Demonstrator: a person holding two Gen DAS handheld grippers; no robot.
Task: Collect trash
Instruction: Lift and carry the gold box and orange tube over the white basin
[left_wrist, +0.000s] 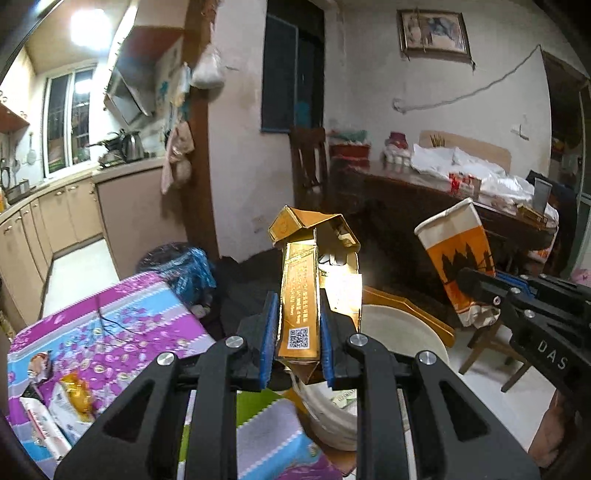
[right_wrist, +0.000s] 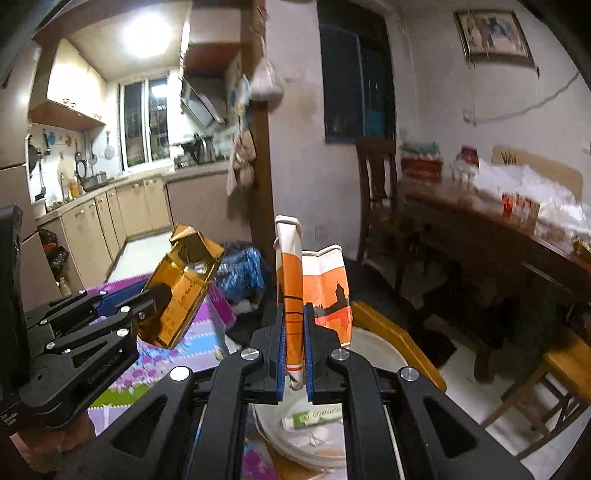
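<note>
Left hand-held gripper (left_wrist: 297, 332) clamped shut on a gold carton (left_wrist: 299, 299), pads pressed to its two narrow sides. Carton stood upright between the fingers, long axis running up and away from the gripper, torn flaps splayed open at the top. Right hand-held gripper (right_wrist: 294, 354) likewise closed tight, on a flattened orange-and-white paper cup (right_wrist: 293, 295), its long axis also up along the fingers, rim at the far end.

Both pieces of trash carried side by side in the air, carton to the left of the cup. Directly beneath both grippers, a white bucket (left_wrist: 402, 332), a small green tube (right_wrist: 317, 415) and scraps lying inside. Seemingly the bin, though not certain. Cup held nearly above the bucket's mouth; carton over its left rim, next to the flowered bench (left_wrist: 110, 325) left of the bucket. A dark bag (left_wrist: 177, 258) with blue plastic behind the bucket, against the wall; possibly another place for rubbish.

Judged from this: drop point straight down from the held ends, not ahead. Right gripper the better placed over the opening; left needing a small shift toward the bucket's centre before release. Tall carton likely to catch on the rim if let go while off-centre.
</note>
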